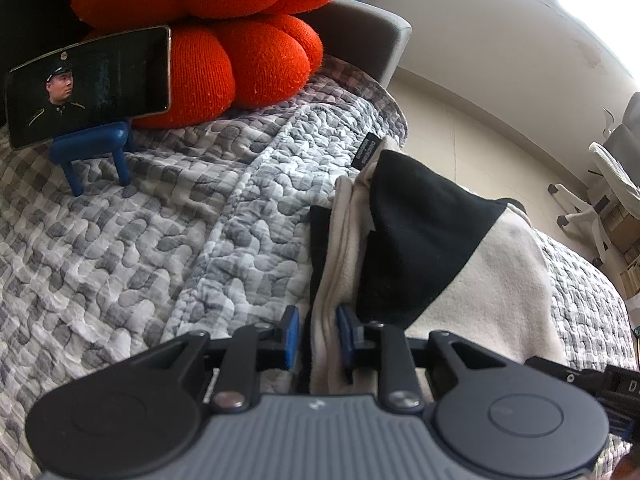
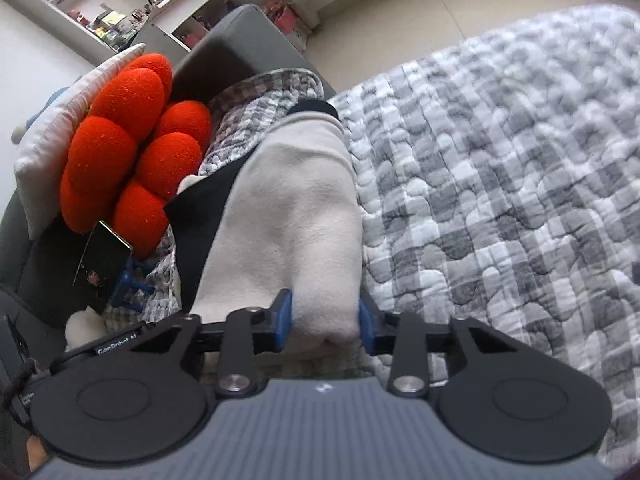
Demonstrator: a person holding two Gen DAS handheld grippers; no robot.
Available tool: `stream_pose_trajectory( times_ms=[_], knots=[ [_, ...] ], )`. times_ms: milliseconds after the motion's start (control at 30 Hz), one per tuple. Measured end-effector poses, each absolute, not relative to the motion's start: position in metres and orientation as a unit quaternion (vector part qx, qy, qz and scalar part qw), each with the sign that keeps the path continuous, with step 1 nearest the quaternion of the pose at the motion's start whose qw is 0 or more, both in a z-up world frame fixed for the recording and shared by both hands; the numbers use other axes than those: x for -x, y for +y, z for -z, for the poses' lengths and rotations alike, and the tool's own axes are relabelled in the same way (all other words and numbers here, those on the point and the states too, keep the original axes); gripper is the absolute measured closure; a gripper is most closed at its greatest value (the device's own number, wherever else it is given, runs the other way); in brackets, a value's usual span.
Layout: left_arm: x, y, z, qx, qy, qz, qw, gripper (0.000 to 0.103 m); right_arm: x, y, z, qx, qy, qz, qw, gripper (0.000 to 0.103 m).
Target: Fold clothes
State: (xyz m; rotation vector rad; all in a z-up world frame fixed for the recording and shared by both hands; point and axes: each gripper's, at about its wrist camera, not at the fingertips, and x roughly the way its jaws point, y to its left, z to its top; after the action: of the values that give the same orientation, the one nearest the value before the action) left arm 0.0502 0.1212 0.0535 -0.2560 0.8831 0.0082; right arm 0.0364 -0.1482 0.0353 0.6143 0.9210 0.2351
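A cream and black fleece garment (image 1: 492, 280) lies bunched on the grey checked quilt (image 1: 140, 240). My left gripper (image 1: 318, 334) is shut on its stacked cream edge layers, which run up between the blue pads. In the right wrist view the same garment (image 2: 288, 216) stretches away from my right gripper (image 2: 325, 322), whose blue pads press on both sides of a thick cream fold. A black panel (image 2: 200, 216) shows along the garment's left side.
An orange knotted cushion (image 1: 224, 40) and a phone (image 1: 88, 84) on a blue stand (image 1: 96, 148) sit at the head of the quilt. A grey sofa arm (image 2: 236, 48), shelves (image 2: 120, 4) and a white office chair (image 1: 608, 192) stand beyond. Open quilt (image 2: 500, 184) spreads to the right.
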Motion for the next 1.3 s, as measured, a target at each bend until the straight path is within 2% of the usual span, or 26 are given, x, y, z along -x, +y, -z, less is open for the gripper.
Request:
stream_pose_trajectory(
  times_ms=[267,700,867,1033,1100,1167,1233,1300],
  knots=[
    [-0.037,0.122,-0.074,0.133,0.400,0.021,0.907,0.082,-0.011,-0.148,-0.071,-0.239,0.402,-0.111,0.877,0.072],
    [-0.034,0.115,-0.070,0.187,0.430,0.076,0.880,0.081,0.038,-0.183,-0.077,-0.147,0.427,-0.065,0.890,0.071],
    [-0.033,0.108,-0.068,0.175,0.437,0.085,0.878,0.079,0.024,-0.185,-0.058,-0.118,0.469,-0.045,0.874,0.062],
    [-0.034,0.109,-0.068,0.172,0.439,0.084,0.878,0.079,0.023,-0.207,-0.076,-0.188,0.386,-0.024,0.903,0.059],
    [-0.035,0.108,-0.068,0.171,0.438,0.085,0.878,0.079,0.010,-0.203,-0.073,-0.181,0.376,-0.024,0.908,0.059],
    [-0.036,0.106,-0.067,0.167,0.440,0.087,0.878,0.079,-0.002,-0.199,-0.069,-0.175,0.366,-0.024,0.914,0.076],
    [-0.037,0.103,-0.065,0.163,0.442,0.088,0.878,0.078,-0.017,-0.194,-0.065,-0.166,0.364,-0.031,0.916,0.082],
    [-0.037,0.101,-0.064,0.160,0.444,0.090,0.877,0.078,-0.031,-0.190,-0.058,-0.154,0.367,-0.028,0.917,0.084]
  ],
)
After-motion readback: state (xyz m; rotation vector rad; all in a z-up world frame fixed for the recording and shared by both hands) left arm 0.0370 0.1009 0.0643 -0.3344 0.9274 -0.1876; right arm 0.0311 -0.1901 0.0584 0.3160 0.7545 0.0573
